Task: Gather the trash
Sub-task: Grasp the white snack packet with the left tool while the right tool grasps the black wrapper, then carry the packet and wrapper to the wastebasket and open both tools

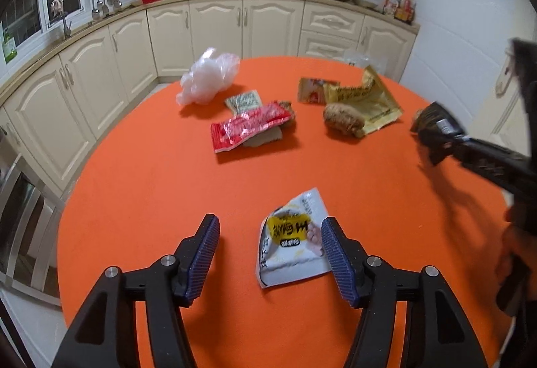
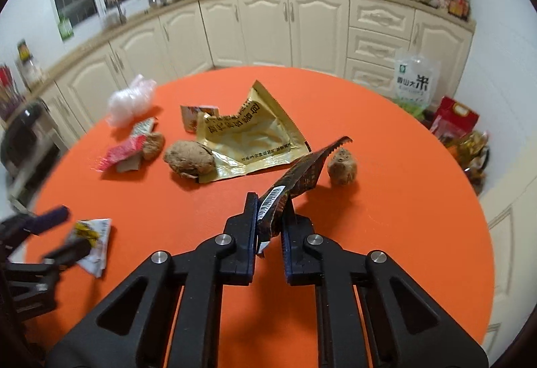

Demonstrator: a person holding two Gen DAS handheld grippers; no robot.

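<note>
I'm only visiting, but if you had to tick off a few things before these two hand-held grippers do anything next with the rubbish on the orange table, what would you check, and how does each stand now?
1. Right hand-held gripper has a firm hold on the dark wrapper: ok, shut on its barcode end.
2. Dark wrapper lifted off the table: ok, it sticks up and casts a shadow.
3. Left hand-held gripper free to grasp: ok, open and empty.
4. White and yellow wrapper lined up between its fingers: not ok, it lies against the right finger.
5. A bin to drop the rubbish in: cannot tell, none in view.
</note>
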